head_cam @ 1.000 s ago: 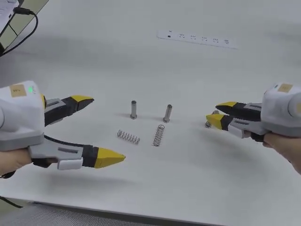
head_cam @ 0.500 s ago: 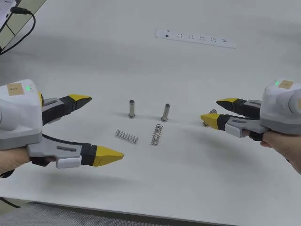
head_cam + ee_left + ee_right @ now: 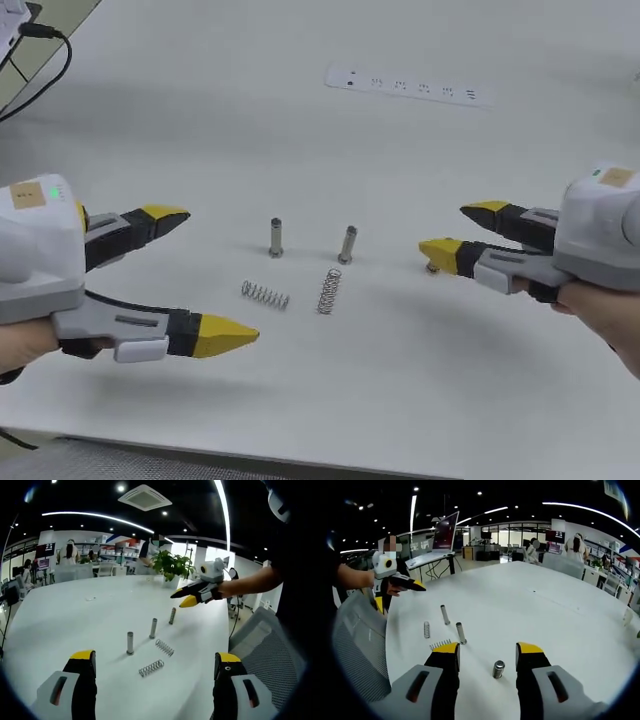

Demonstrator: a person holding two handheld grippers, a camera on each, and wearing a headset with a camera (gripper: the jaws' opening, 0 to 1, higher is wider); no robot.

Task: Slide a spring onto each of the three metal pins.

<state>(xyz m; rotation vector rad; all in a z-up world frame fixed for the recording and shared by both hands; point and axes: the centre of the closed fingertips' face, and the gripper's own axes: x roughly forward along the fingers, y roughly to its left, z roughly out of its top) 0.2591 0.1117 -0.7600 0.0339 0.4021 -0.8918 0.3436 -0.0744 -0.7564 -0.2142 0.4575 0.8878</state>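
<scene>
Spring-wrapped pin (image 3: pixel 498 669) between right hand-held gripper (image 3: pixel 488 648) jaws

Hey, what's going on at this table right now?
A person holds a gripper in each hand over a white table. One pin already carries a spring, close by the open right gripper. Two bare pins stand upright, two loose springs lying beside them. The left gripper is open, holding nothing.

Right tongs (image 3: pixel 449 228) partly hide the third pin (image 3: pixel 431 267).
</scene>
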